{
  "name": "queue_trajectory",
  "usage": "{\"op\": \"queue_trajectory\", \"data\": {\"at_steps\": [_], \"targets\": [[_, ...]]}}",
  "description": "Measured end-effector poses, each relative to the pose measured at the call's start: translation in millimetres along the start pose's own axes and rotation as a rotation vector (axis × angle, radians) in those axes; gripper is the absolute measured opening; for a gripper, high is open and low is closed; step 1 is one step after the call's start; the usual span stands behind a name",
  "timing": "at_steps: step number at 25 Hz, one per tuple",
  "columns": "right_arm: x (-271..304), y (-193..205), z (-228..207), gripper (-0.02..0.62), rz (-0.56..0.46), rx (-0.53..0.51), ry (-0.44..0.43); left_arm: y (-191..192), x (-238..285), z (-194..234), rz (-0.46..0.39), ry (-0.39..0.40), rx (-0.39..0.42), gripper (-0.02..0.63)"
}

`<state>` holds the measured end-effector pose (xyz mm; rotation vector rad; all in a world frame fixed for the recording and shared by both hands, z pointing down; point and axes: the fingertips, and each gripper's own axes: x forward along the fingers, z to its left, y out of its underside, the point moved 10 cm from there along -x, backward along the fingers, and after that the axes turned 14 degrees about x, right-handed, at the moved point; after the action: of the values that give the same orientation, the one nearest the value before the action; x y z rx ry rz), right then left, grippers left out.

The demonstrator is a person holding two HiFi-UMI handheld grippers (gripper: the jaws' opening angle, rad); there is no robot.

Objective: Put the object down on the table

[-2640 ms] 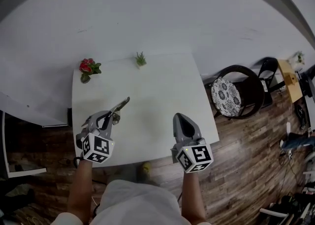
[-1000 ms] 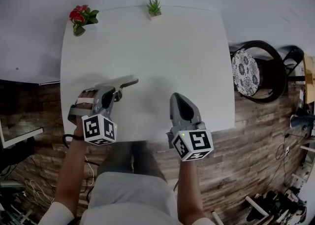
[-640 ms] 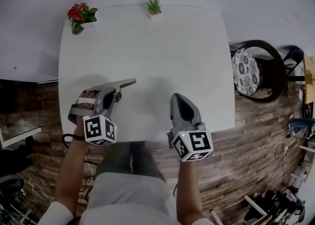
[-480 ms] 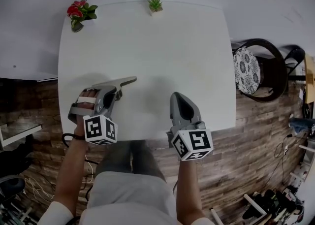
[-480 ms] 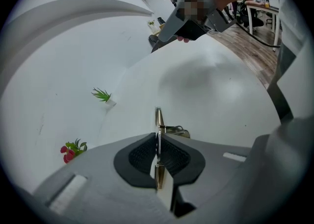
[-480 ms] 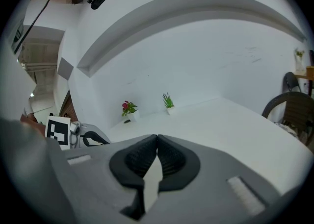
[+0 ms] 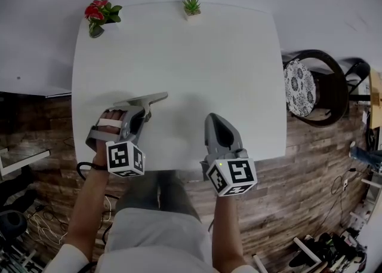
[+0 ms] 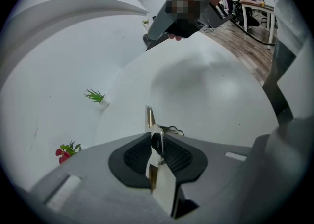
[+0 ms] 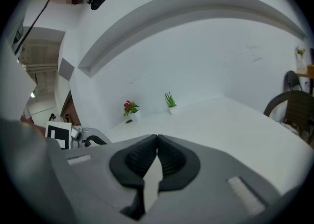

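A slim grey metal tool lies low over the white table, pointing up and to the right from my left gripper. In the left gripper view the tool stands edge-on between the black pads; the jaws are opening and a thin gap shows beside it. My right gripper hovers over the table's near edge, shut with its pads touching and nothing in it. In the left gripper view the right gripper shows across the table.
A red flower pot and a small green plant stand along the table's far edge against the white wall. A dark chair with a patterned cushion stands on the wooden floor to the right.
The tool, raised at a slant earlier, now lies nearly flat on the table. The left gripper has drawn back a little while the tool's tip stayed in place. The right gripper has kept still.
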<state>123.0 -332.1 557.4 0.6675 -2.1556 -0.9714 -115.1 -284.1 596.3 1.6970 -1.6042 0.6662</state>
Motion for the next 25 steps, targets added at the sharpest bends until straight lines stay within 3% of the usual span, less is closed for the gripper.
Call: {"op": "queue_trajectory", "data": {"at_steps": [8,13,25], "targets": [[-4.0,-0.7,-0.3,0.003,-0.001,0.004,-0.001,-0.6,-1.1,-1.4,-0.009,0.007,-0.036,0.072],[-5.7,-4.0,2.1,0.003,-0.011,-0.004,-0.004,-2.1,-4.0,-0.3,-0.039,0.02,-0.075,0.119],[-18.0,-9.8,13.4,0.003,-0.039,-0.018,-0.001,-12.7,-34.7,11.4,-0.18,-0.036,-0.282,0.132]]}}
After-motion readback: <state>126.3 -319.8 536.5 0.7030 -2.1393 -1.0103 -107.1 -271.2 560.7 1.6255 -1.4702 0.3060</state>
